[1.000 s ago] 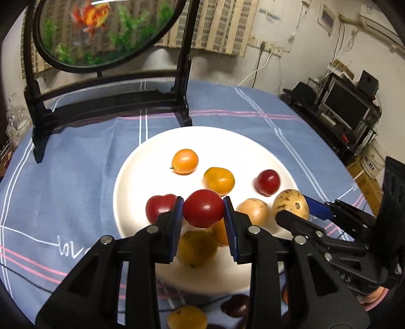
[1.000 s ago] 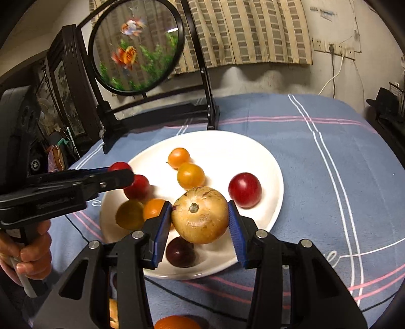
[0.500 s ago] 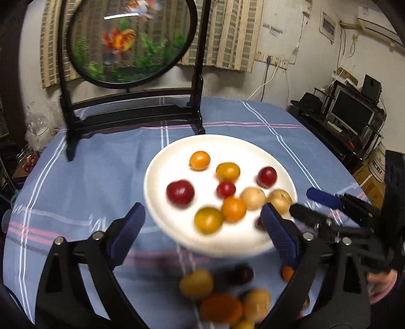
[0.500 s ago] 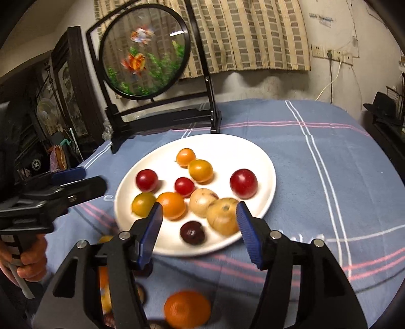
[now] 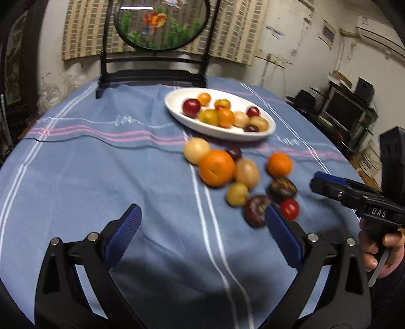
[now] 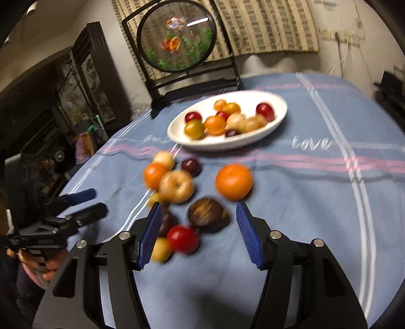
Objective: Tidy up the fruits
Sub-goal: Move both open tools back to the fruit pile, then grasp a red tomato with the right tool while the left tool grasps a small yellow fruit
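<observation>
A white plate [image 5: 222, 135] [image 6: 215, 145] holds several small red, orange and yellow fruits on the blue tablecloth. Nearer lies a loose pile: a large orange [image 5: 217, 168] [image 6: 234, 181], a smaller orange [image 5: 279, 164], pale round fruits, dark purple ones and a red tomato [image 5: 289, 208] [image 6: 182, 238]. My left gripper [image 5: 202, 212] [image 6: 97, 201] hangs left of the pile, its jaws opening wide with only cloth between them. My right gripper [image 6: 200, 207] [image 5: 317, 179] stands open over the near edge of the pile. A dark brown fruit [image 6: 207, 215] lies between its fingers, untouched.
A round fish-painted screen [image 5: 162, 22] [image 6: 177, 41] on a black stand rises at the table's far edge behind the plate. Shelves with electronics [image 5: 349, 111] stand off to the right, a dark cabinet [image 6: 83, 76] to the left. A hand [image 5: 374, 255] grips the right tool.
The left gripper let go of a red fruit and the right of a pale brown one onto the plate. Both opened and drew back from the plate to the loose pile.
</observation>
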A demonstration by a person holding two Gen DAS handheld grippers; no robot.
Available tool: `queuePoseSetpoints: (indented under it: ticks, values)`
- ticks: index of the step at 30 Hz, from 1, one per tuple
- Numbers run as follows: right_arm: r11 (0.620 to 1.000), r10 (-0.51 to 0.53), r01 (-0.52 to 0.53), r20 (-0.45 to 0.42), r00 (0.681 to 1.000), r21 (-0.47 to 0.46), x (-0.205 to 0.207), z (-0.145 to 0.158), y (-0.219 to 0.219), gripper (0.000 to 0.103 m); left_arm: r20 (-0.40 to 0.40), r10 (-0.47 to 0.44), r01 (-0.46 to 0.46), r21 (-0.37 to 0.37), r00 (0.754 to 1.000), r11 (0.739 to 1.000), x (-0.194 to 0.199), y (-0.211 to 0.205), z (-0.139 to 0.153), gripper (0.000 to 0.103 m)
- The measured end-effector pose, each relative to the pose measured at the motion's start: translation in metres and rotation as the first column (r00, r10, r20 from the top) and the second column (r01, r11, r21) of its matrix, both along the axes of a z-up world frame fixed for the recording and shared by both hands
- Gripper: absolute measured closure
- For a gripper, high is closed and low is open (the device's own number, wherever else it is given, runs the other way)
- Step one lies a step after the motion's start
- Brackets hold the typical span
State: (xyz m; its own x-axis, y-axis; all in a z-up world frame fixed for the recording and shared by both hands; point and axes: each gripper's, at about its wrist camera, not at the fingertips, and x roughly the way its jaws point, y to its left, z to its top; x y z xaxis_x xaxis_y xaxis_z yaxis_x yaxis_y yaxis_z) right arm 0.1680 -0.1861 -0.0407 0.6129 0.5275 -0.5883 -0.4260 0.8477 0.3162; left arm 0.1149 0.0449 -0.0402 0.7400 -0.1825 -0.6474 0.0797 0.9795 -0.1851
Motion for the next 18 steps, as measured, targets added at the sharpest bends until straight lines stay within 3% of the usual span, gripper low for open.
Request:
queuePoseSetpoints:
  ticks: [8, 12, 18]
  values:
    - [0.999, 0.043, -0.041, -0.081, 0.996, 0.029, -0.006, -0.01, 0.01, 0.042, -0.008, -0.012, 0.012, -0.005, 1.0, 1.0, -0.004, -0.002, -0.001, 0.004]
    - [0.999, 0.045, -0.042, -0.137, 0.99, 0.024, -0.001, -0.017, 0.01, 0.053, -0.011, -0.013, 0.013, -0.005, 1.0, 1.0, -0.002, -0.003, -0.001, 0.004]
    - [0.999, 0.054, -0.053, -0.168, 0.984, 0.009, 0.001, -0.022, 0.016, 0.053, -0.006, -0.023, 0.023, 0.001, 1.0, 1.0, -0.001, -0.005, 0.001, 0.004]
